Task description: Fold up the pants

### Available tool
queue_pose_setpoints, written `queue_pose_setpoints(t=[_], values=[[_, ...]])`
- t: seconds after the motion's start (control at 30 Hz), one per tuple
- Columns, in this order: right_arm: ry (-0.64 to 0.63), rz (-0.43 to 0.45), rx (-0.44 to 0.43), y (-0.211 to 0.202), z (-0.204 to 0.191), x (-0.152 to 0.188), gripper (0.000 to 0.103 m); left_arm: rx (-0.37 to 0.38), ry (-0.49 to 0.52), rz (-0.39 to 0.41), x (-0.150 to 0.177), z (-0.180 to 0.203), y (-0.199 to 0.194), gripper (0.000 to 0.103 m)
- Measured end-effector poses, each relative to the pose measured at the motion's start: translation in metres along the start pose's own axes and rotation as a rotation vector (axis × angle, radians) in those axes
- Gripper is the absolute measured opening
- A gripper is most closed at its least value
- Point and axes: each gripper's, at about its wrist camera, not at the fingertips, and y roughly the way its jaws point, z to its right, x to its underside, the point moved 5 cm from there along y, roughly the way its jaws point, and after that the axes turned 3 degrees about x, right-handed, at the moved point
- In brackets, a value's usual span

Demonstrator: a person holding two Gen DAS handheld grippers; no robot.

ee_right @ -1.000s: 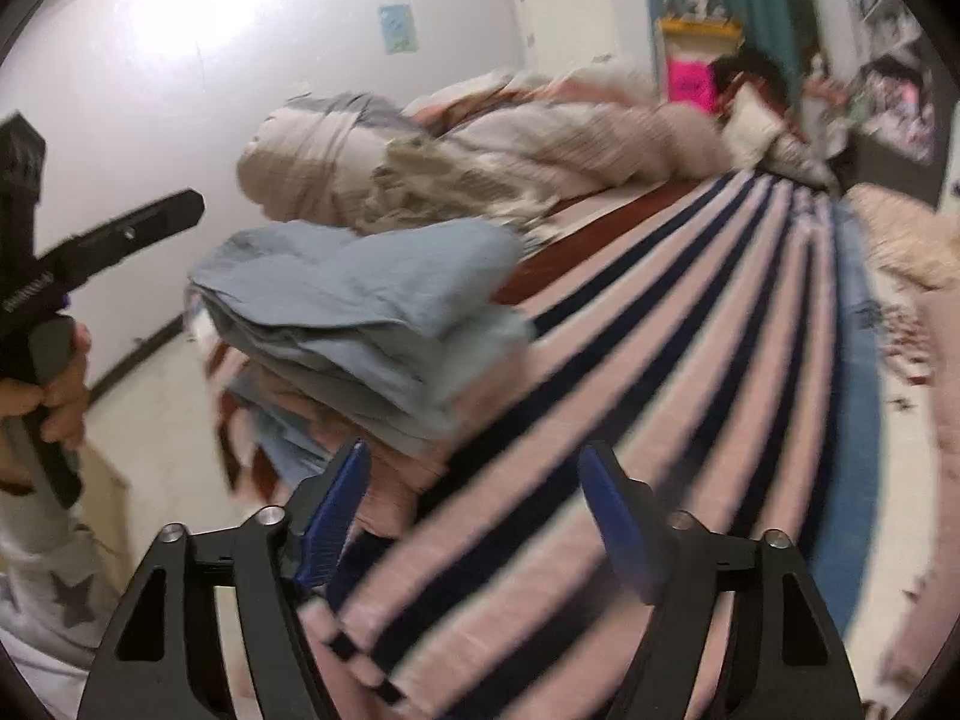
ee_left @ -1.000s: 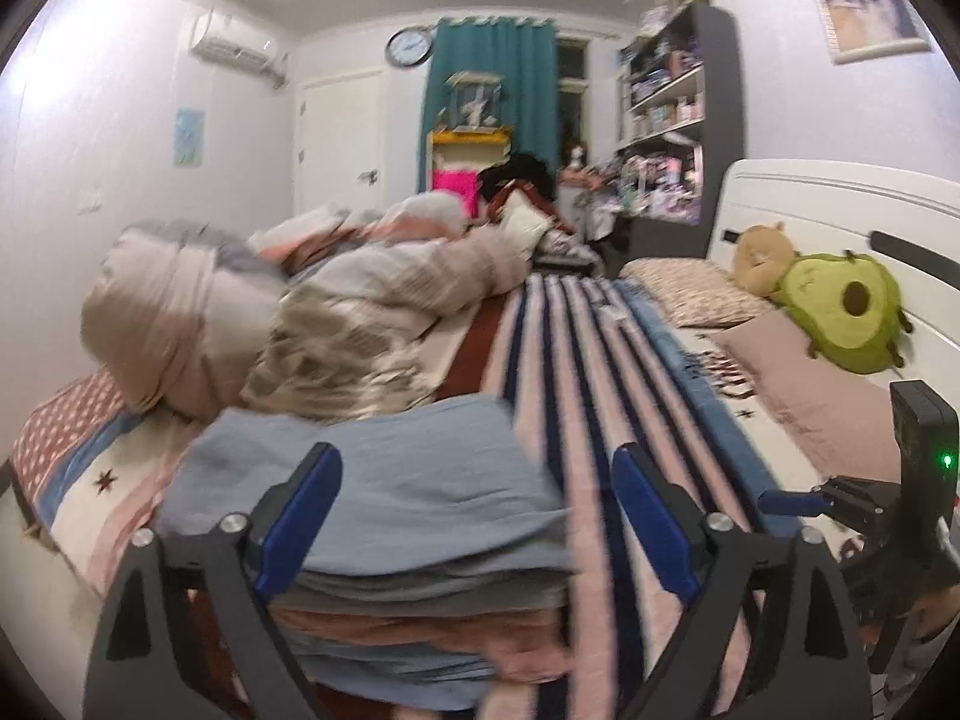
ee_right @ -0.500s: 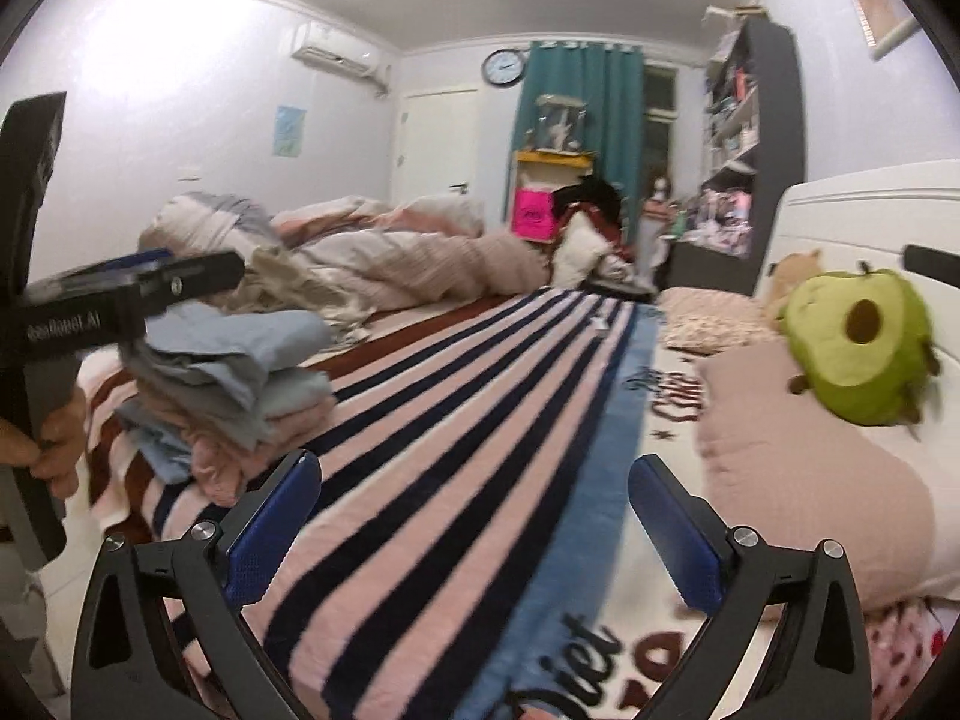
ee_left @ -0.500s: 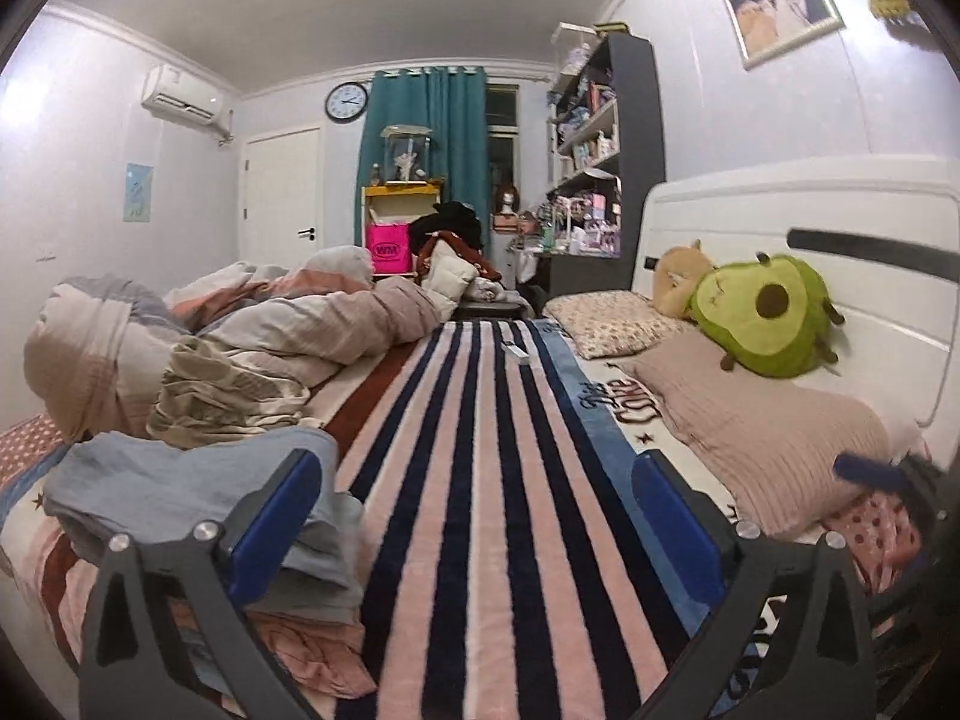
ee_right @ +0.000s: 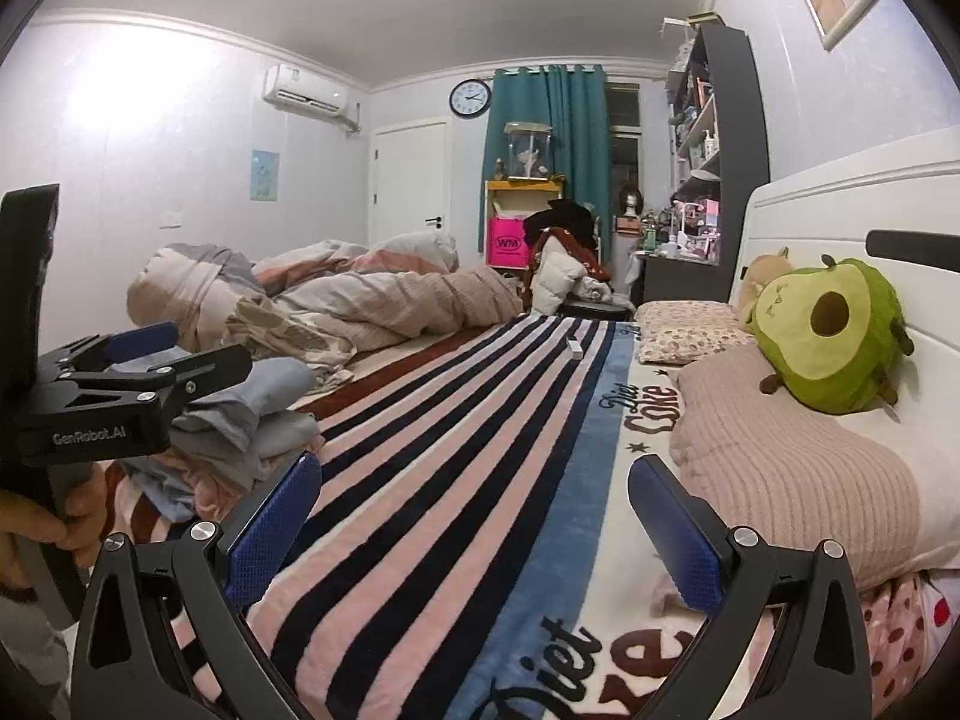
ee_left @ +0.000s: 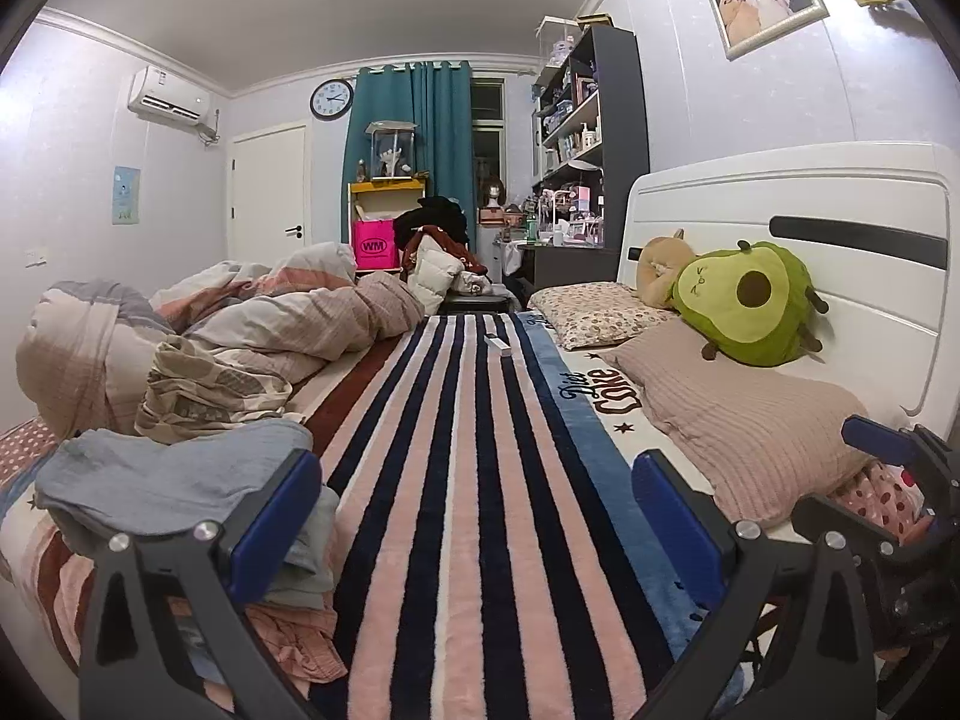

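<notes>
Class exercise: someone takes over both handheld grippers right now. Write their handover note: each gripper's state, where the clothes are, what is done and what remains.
Left gripper: open, nothing between the blue pads; jaws have just been opening.
Right gripper: open, empty, over the striped pink-and-navy plush blanket; jaws have just been opening too.
Clothes: the folded grey-blue pants lie on top of the stack of folded clothes at the near left edge of the bed, beside the left gripper.
Done: those pants look folded and stacked.
Left: no unfolded pants on the blanket; a crumpled patterned beige cloth lies beyond the stack, but I cannot tell whether it is pants.
</notes>
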Motion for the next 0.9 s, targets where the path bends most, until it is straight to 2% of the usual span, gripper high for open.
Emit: queue_pose_setpoints(t=[0.9], values=[[0.011, -0.002, 0.028, -0.010, 0.002, 0.002, 0.102, -0.003, -0.041, 0.012, 0.005, -0.008, -0.011, 0.102]])
